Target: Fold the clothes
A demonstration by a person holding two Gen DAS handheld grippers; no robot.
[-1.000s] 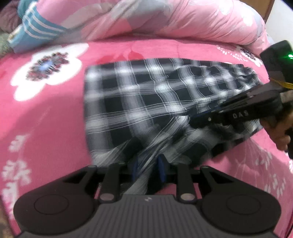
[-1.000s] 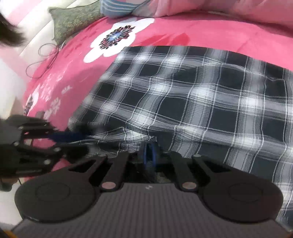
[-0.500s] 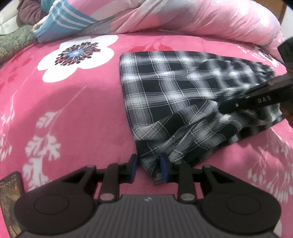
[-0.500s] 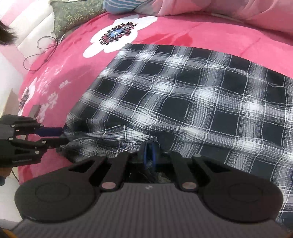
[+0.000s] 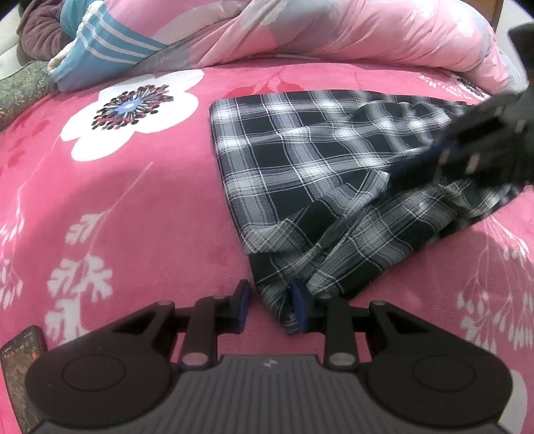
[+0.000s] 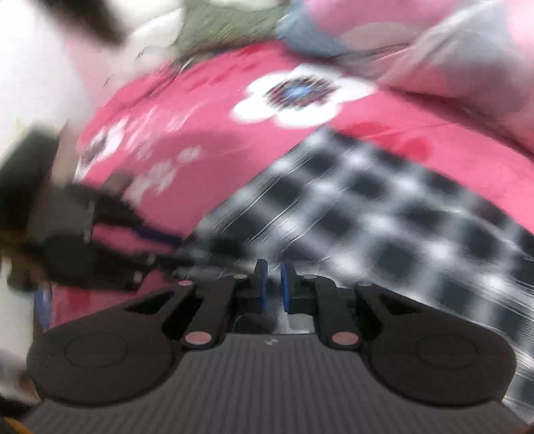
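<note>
Bed (image 5: 140,213) fills both views; pink blanket with the white flower upper left of the left wrist frame, rumpled pink duvet (image 5: 333,30) along the top edge.

Plaid garment (image 5: 300,160) lies right of centre in the left wrist frame. Far half is flat. Near half is bunched, with a loose flap tapering down to my left tongs (image 5: 272,305).

Change over the last second: left tongs were narrow on that flap, now they stand wide. The cloth tip only brushes the inner face of the right-hand pad (image 5: 298,308); the other pad is over bare blanket. So the flap is released and lying on the bed.

Right tongs (image 6: 272,283): were clamped on the near edge half a second ago, now a narrow gap with nothing between the pads. Right wrist view is badly motion-blurred and swung left compared with before, so that tool is moving fast. In the left wrist frame it sits at the right edge, above the cloth (image 6: 383,213).

My read: both grips dropped. Garment looks partly folded, near edge untidy. Probably regrip or smoothing next, not certain.

Phone (image 5: 23,364) at lower left, clear of the work.
</note>
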